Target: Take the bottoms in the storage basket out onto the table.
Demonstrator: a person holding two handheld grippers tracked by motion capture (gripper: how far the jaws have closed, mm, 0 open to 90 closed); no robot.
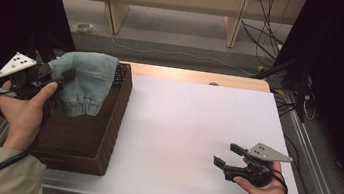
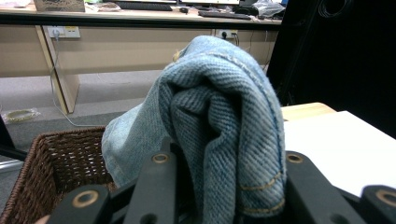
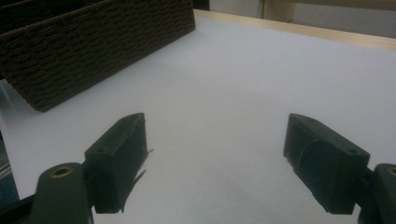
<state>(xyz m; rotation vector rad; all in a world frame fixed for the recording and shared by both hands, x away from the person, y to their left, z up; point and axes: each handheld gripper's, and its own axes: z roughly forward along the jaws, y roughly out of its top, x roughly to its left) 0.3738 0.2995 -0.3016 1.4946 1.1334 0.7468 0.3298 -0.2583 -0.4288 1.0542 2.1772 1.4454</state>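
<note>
One pale blue denim garment (image 1: 83, 83), bunched and folded with tan stitching along a seam, pinched in the left gripper (image 1: 54, 77) above one dark brown wicker basket (image 1: 83, 141) at the white table's (image 1: 191, 130) left edge; right gripper (image 1: 227, 154) spread wide, empty, low over the bare tabletop.

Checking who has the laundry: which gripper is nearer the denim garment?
Left. The left gripper is clamped on the denim garment above the wicker basket; the right gripper hovers open over the white table.
</note>
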